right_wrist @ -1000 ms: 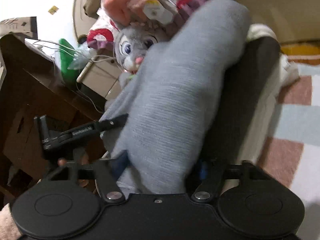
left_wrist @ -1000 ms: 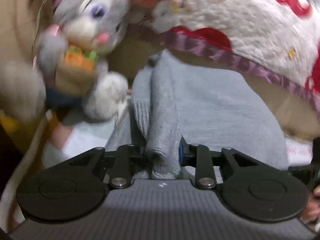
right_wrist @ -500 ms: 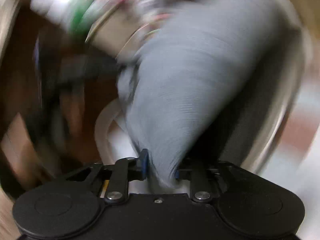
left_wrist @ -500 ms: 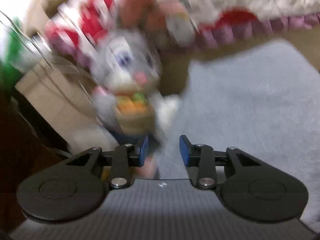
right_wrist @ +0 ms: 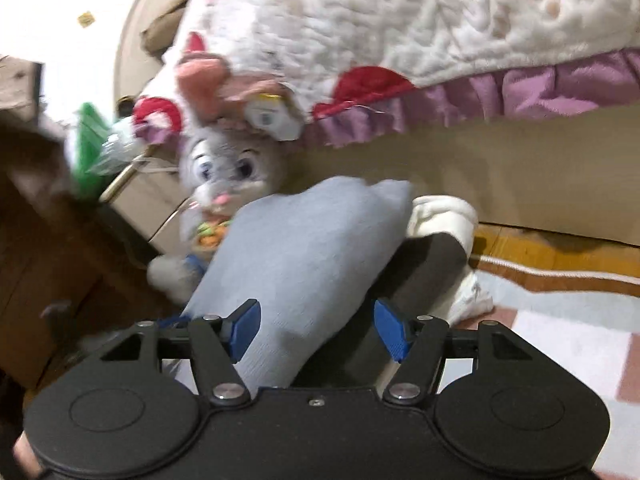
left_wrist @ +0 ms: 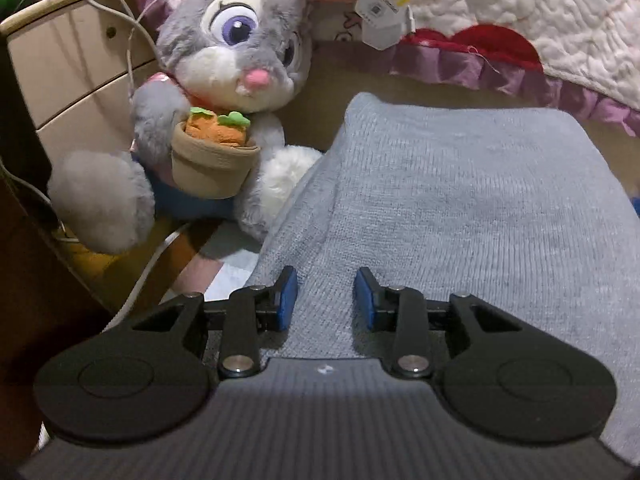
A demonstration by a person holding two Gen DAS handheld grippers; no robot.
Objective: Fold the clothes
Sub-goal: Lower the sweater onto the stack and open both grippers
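1. Left tongs (left_wrist: 326, 294) hang over the near left part of the grey knit garment (left_wrist: 460, 208); the blue pads (left_wrist: 288, 294) stand a narrow way apart and are closing, with flat knit under the gap but nothing pinched.
2. Right tongs (right_wrist: 318, 330) are opening and stand wide; the garment (right_wrist: 304, 264) bulges up between the pads (right_wrist: 245, 330), and neither pad seems to press on it, though this view is smeared.
3. The garment lies folded in a thick pad, draped over something dark (right_wrist: 424, 268) that I cannot identify, in front of the low bed side.
4. To its left sits a plush rabbit (left_wrist: 228, 92) with a toy pot of carrots (left_wrist: 212, 160), touching or just beside the garment's left edge. A quilted blanket (left_wrist: 520, 20) with a purple frill hangs at the far side.
5. Judged by its look, the knit is soft, light and limp: it will sag and stretch, not slip. Take it at a folded edge or corner, biting through all the layers, and keep clear of the rabbit.
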